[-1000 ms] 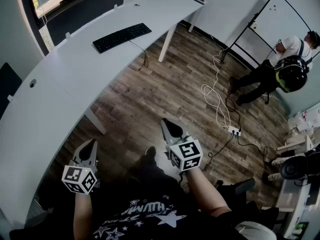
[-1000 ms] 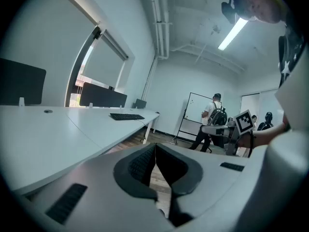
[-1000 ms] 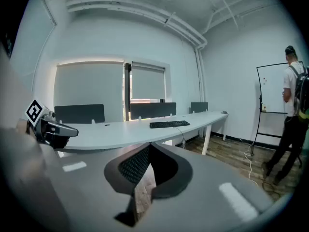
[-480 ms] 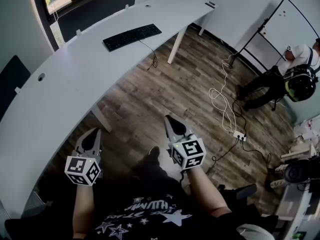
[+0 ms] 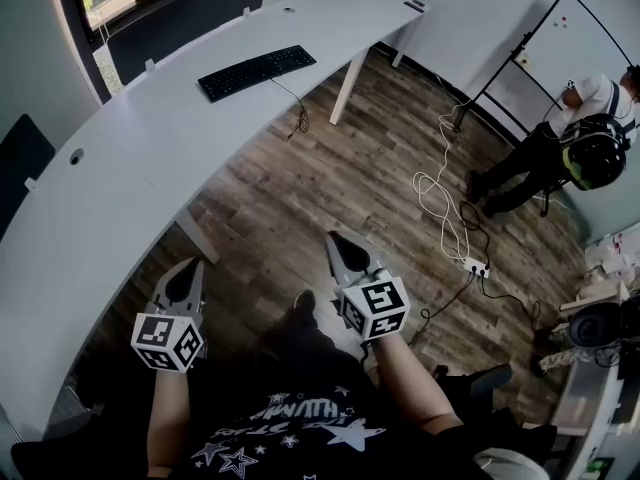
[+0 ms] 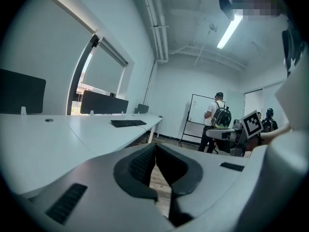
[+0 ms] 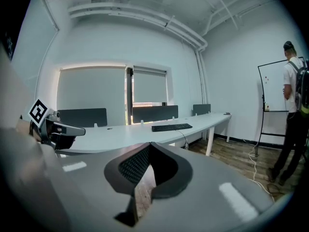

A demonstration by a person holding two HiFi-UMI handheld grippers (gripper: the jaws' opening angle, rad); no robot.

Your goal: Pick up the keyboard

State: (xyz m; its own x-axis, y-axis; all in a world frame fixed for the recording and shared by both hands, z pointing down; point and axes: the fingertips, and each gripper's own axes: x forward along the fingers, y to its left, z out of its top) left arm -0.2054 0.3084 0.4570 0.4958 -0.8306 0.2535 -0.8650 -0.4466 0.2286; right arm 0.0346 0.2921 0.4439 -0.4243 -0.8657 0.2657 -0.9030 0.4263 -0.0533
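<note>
A black keyboard (image 5: 256,72) lies on the long curved white desk (image 5: 130,158), far ahead of both grippers; its cable (image 5: 296,113) hangs off the desk's edge. It also shows small in the left gripper view, keyboard (image 6: 127,123), and in the right gripper view, keyboard (image 7: 171,127). My left gripper (image 5: 190,270) is held low beside the desk's near edge, shut and empty. My right gripper (image 5: 338,243) hovers over the wooden floor, also shut with nothing in it. Both point roughly towards the desk.
Dark divider panels (image 5: 185,23) line the desk's far side below a window. A desk leg (image 5: 346,86) stands near the keyboard. A white cable and power strip (image 5: 470,264) lie on the floor. A person with a backpack (image 5: 570,143) stands by a whiteboard (image 5: 575,43) at right.
The head view has shifted a little, so the desk and keyboard sit slightly differently in frame. Both grippers stay shut and hold much the same places.
</note>
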